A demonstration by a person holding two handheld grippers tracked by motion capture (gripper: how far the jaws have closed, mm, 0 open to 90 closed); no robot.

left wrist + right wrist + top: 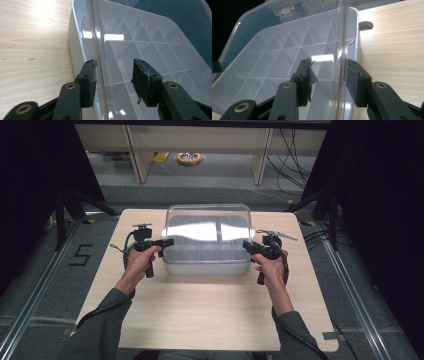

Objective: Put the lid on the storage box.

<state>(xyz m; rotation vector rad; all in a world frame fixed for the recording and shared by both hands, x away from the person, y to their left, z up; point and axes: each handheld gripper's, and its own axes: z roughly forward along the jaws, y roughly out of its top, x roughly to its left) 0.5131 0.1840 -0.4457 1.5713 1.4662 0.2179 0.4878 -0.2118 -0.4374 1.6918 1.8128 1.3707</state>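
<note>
On the desk (210, 320) in the high view, a clear box (207, 257) with a raised lid (208, 220) sits centred toward the far edge, with the left hand-held gripper (167, 241) at its left end and the right hand-held gripper (247, 245) at its right end, each held in one hand. Seen from the left gripper view, the left hand-held gripper (113, 75) stands wide apart astride the lid's edge (98, 62): one jaw is outside beside the box wall, the other over the gridded compartments (150, 47). Along the right gripper view, the right hand-held gripper (328, 75) likewise stands wide, straddling the lid's rim (342, 62), one jaw over the compartments (282, 55), the other on the desk side.
</note>
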